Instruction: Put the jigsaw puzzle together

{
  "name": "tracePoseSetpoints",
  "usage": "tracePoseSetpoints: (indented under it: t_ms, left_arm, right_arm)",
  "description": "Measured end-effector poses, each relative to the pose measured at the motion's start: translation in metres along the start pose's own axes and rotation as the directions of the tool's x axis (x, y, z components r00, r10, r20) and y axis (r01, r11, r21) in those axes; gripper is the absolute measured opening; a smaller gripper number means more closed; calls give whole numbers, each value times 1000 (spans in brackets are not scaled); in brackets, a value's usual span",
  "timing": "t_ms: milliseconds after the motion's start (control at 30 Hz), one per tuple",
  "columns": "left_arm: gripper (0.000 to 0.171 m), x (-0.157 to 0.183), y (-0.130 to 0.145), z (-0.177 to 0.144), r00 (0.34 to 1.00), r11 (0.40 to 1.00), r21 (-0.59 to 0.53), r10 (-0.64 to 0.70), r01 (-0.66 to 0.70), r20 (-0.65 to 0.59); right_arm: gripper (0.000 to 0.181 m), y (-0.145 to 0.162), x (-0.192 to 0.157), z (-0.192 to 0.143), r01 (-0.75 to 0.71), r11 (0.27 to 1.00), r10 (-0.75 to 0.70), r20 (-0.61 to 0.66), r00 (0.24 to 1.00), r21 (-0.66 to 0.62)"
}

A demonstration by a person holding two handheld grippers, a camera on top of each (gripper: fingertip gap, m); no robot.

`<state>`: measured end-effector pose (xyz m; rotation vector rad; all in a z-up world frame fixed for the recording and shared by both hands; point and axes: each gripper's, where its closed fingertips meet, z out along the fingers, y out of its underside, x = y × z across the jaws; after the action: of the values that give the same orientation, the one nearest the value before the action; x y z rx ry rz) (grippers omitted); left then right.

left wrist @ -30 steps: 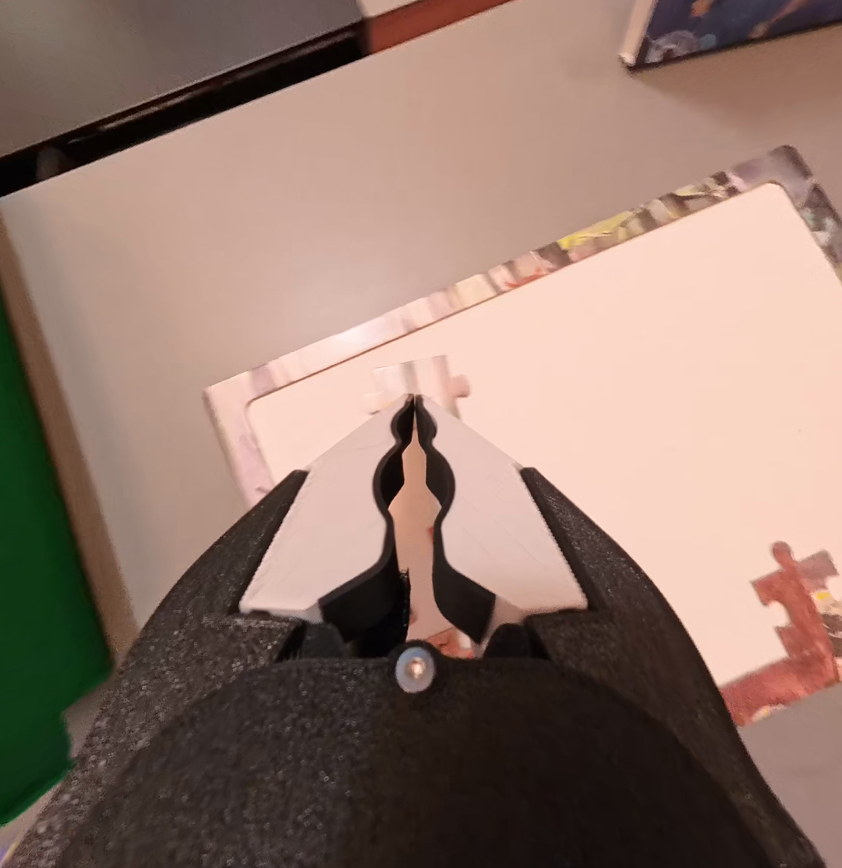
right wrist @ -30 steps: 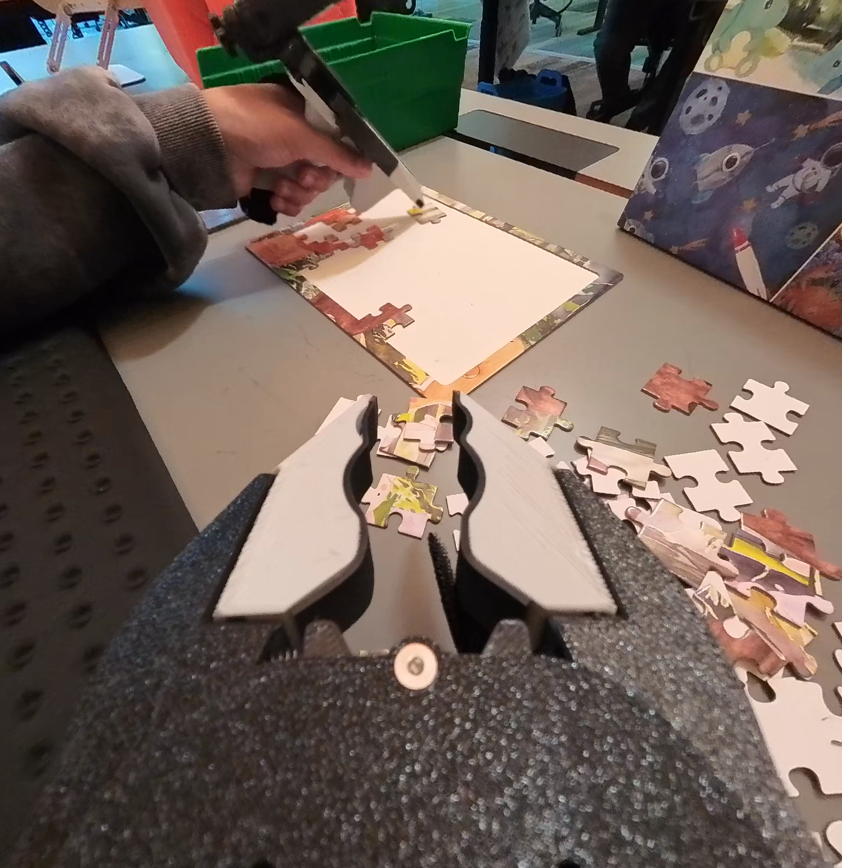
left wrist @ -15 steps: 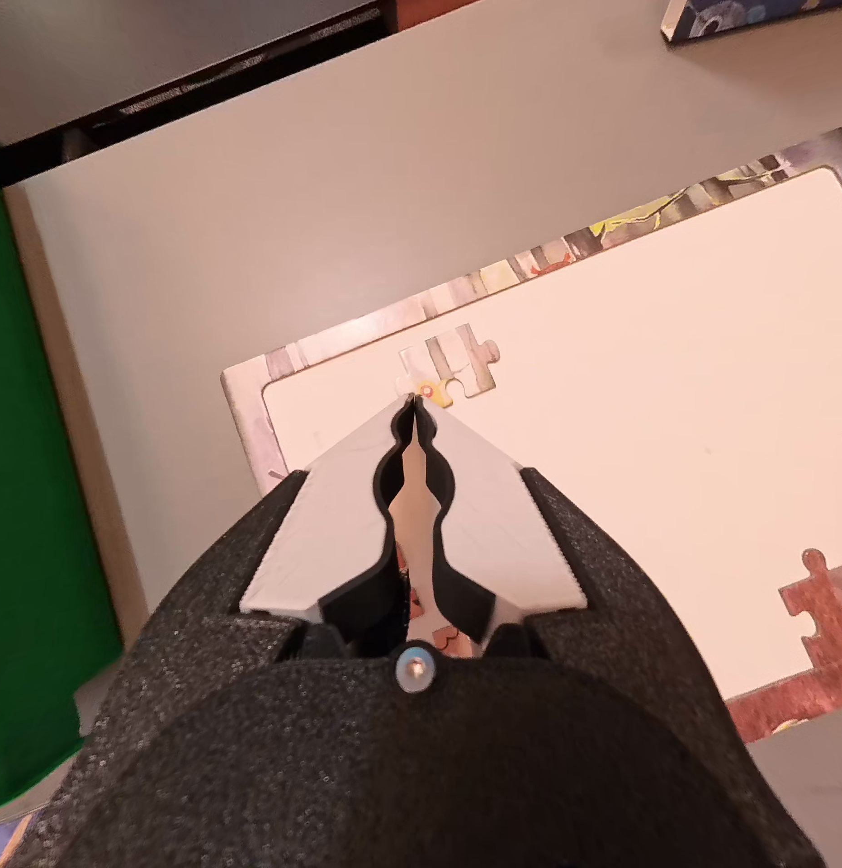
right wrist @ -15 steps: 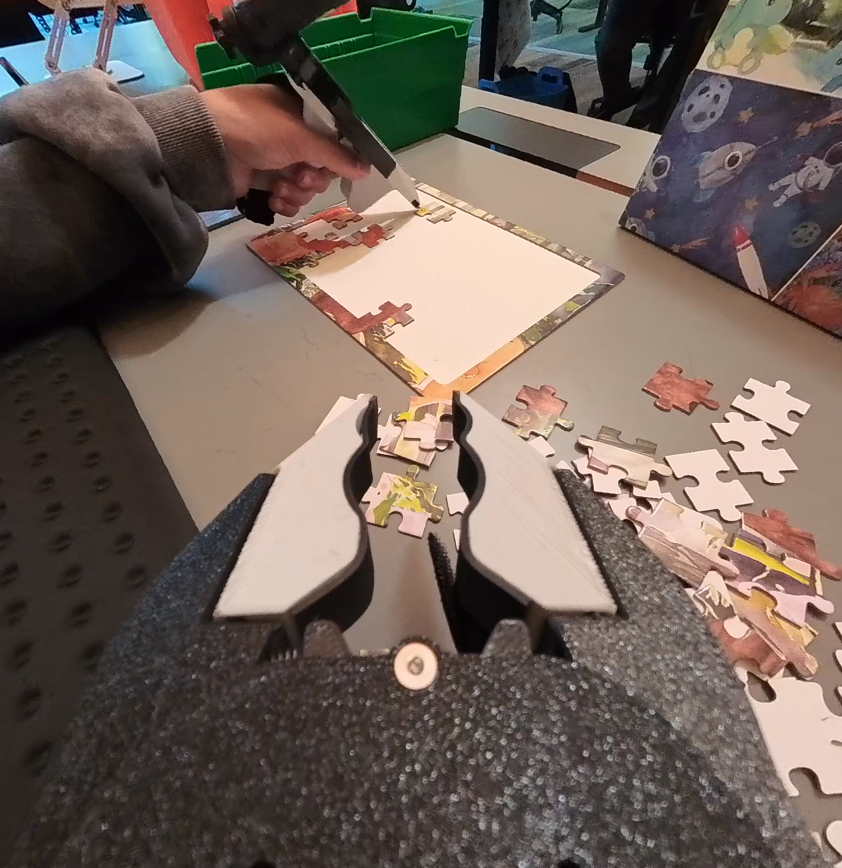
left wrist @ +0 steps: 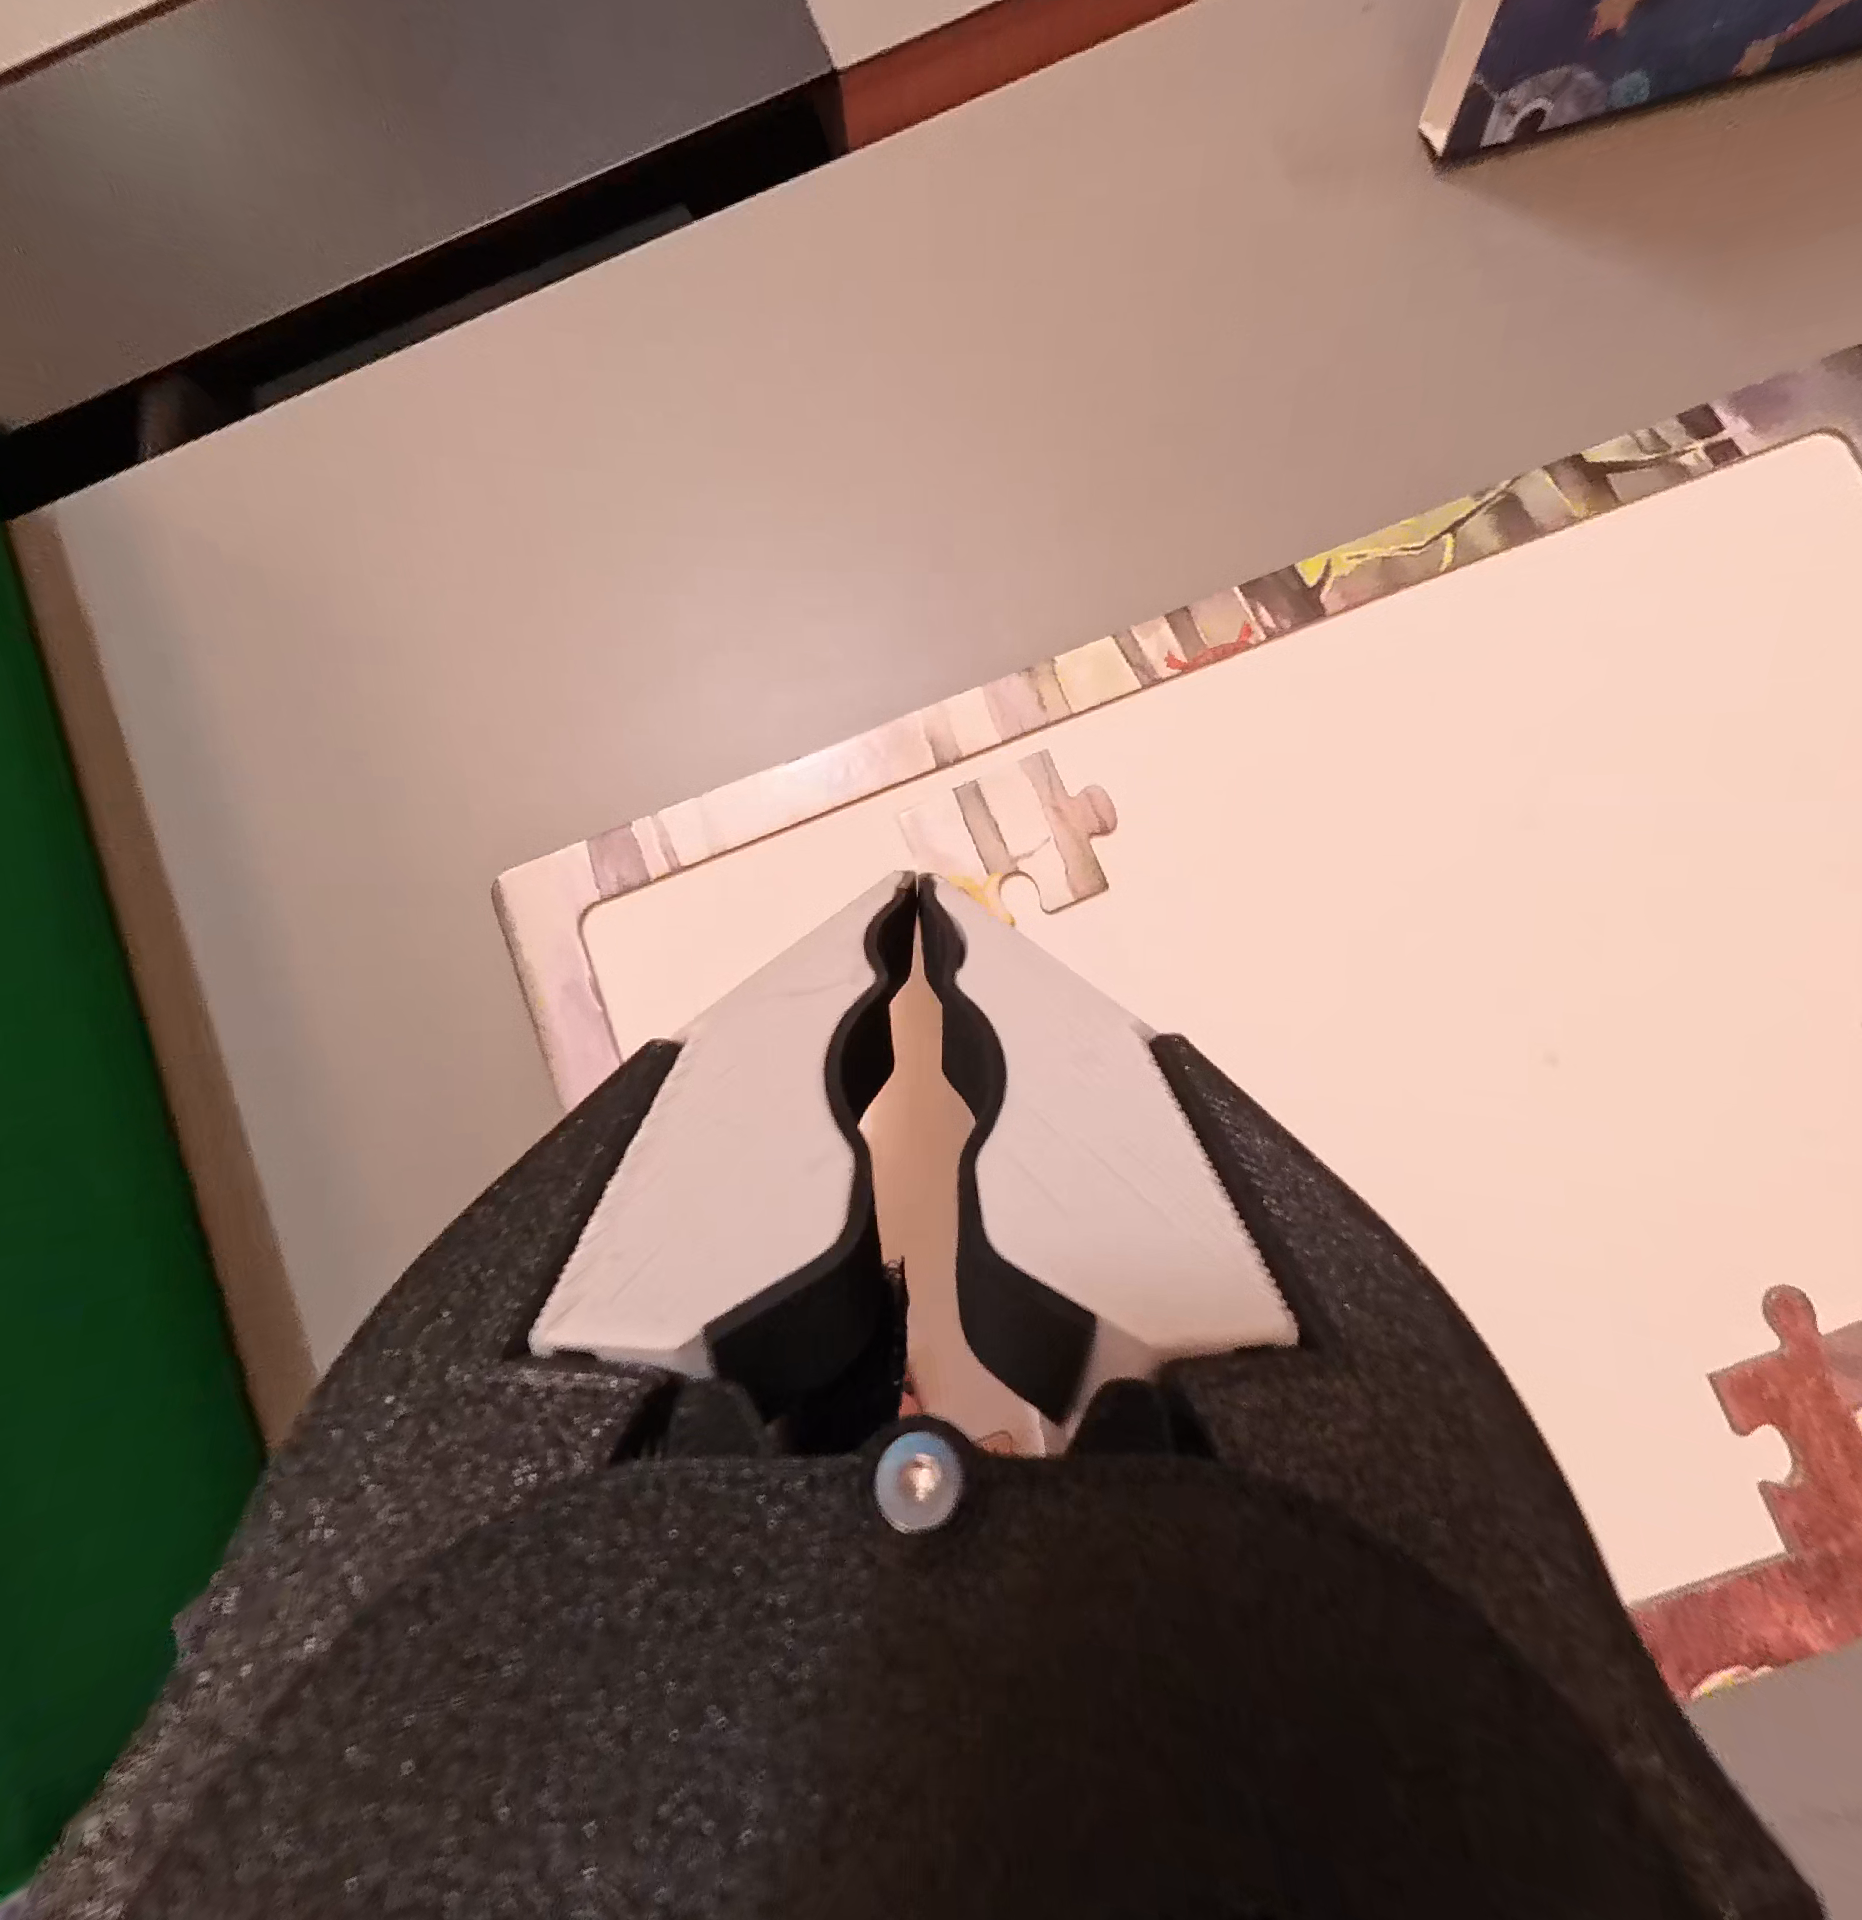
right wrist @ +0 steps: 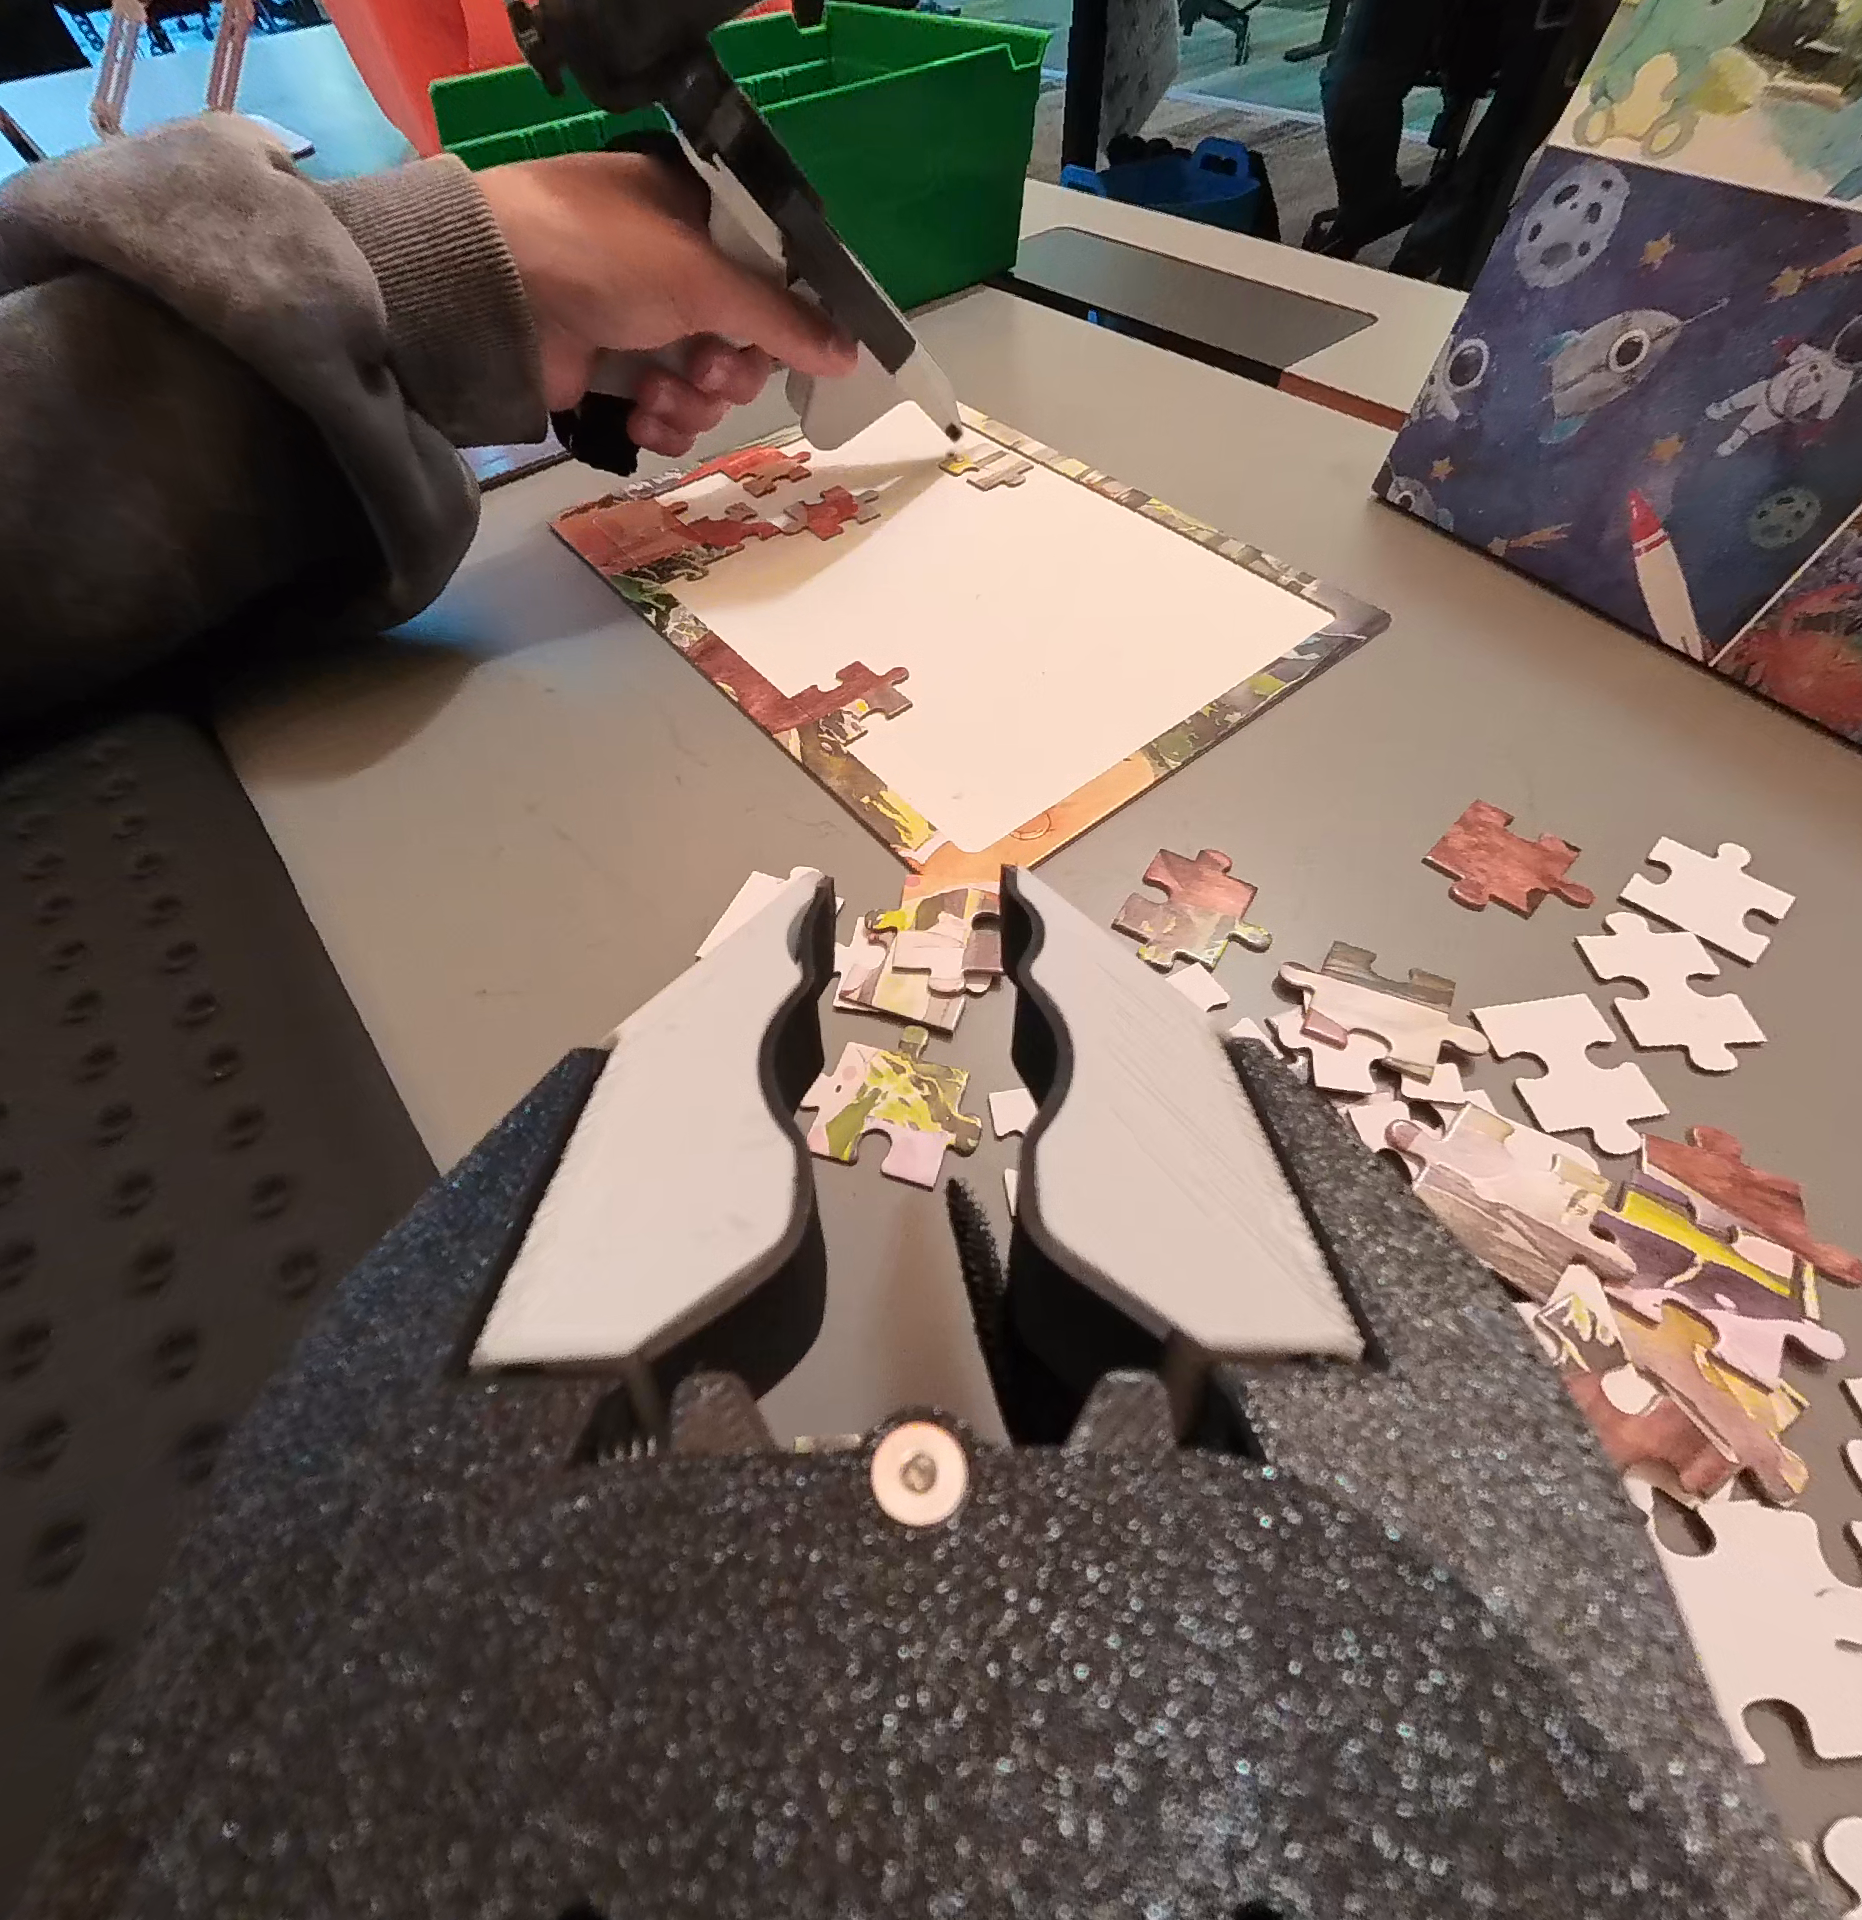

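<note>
Left gripper (left wrist: 914,881), fingertips pressed together, tip apparently touching the grey puzzle piece (left wrist: 1020,844) inside the puzzle frame (left wrist: 761,795); right gripper (right wrist: 919,888) spread, empty, above loose pieces (right wrist: 1654,1236).

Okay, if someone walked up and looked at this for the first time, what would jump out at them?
Probably the puzzle tray mid-table, its white middle mostly bare, with brown pieces fitted only along its left side. Then the left tongs, shut, tip down at a grey piece by the tray's far edge. To the right, a heap of loose pieces lies on the table, beside the open right tongs.
</note>
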<state>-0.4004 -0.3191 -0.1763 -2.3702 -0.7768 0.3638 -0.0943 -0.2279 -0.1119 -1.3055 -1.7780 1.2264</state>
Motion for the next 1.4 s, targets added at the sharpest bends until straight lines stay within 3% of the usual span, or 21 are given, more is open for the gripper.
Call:
tracePoseSetpoints:
  t_ms: [333, 567, 1400]
  left_arm:
    - [0, 29, 6, -3, 996, 997, -8, 76, -77, -54]
    - [0, 20, 0, 2, 997, 997, -5, 76, -76, 2]
    - [0, 8, -8, 4, 997, 997, 1, 81, -81, 19]
  right_arm:
    - [32, 0, 0, 0, -4, 1000, 4, 2, 1000, 2]
    - [32, -1, 0, -1, -2, 1000, 2, 1, 1000, 3]
    - [32, 0, -1, 0, 1, 1000, -1, 3, 1000, -1]
